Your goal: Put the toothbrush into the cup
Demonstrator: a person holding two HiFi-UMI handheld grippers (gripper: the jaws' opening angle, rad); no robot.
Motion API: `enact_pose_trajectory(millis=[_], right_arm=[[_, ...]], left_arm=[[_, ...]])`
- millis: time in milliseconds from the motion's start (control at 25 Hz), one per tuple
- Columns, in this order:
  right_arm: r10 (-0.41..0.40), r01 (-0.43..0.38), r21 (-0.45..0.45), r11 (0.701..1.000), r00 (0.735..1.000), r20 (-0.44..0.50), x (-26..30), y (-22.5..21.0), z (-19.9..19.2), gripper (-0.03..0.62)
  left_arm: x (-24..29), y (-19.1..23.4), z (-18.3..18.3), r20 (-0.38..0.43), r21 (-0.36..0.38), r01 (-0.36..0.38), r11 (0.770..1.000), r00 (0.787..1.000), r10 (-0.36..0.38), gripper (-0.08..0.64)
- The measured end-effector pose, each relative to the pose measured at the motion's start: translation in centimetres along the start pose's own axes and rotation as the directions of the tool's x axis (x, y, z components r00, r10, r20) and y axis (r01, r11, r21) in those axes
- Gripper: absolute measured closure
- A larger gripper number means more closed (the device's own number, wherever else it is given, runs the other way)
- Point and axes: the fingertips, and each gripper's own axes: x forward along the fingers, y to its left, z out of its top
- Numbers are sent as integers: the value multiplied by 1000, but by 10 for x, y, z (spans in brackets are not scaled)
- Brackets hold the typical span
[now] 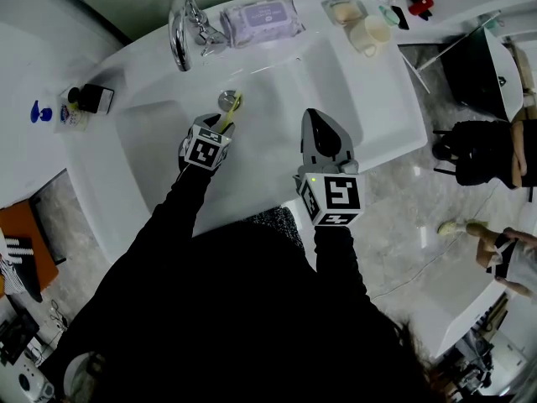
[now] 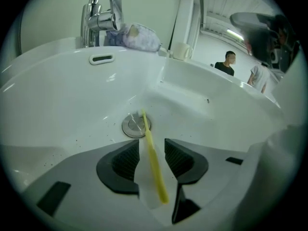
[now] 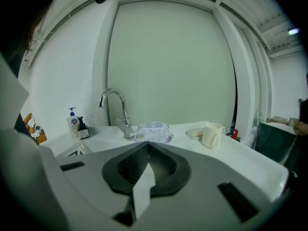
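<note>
Right gripper (image 3: 147, 150) is hovering over the sink (image 1: 277, 175), jaws closed together, empty. Left gripper (image 2: 151, 143) is holding wide jaws either side of the yellow toothbrush (image 2: 155, 170), which is lying in the basin with one end over the drain (image 2: 131, 127). The cup (image 3: 211, 134) is standing on the sink's rim.

We see a slim yellow plastic toothbrush (image 2: 153, 165) against the glossy white ceramic sink (image 1: 151, 154). At its back edge sit a plain cream ceramic cup (image 1: 372, 34) and a lavender wipes pack (image 1: 260, 19). The left gripper (image 2: 151, 143) and right gripper (image 3: 147, 153) are grey with black ribbed pads and black-and-white marker cubes.
</note>
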Motion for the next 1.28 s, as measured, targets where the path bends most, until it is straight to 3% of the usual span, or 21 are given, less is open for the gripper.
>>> enact_pose_trajectory(millis=[240, 720, 1280], right_arm=[[20, -20, 3, 1000, 1000, -9, 4, 5, -2, 586], [26, -26, -9, 1000, 999, -19, 3, 10, -2, 586], [43, -43, -27, 999, 999, -13, -7, 21, 1, 586]], left_arm=[[9, -8, -11, -82, 38, 5, 999, 997, -2, 405], [13, -7, -12, -171, 22, -55, 998, 984, 58, 414], [15, -5, -12, -186, -49, -63, 997, 981, 53, 508]])
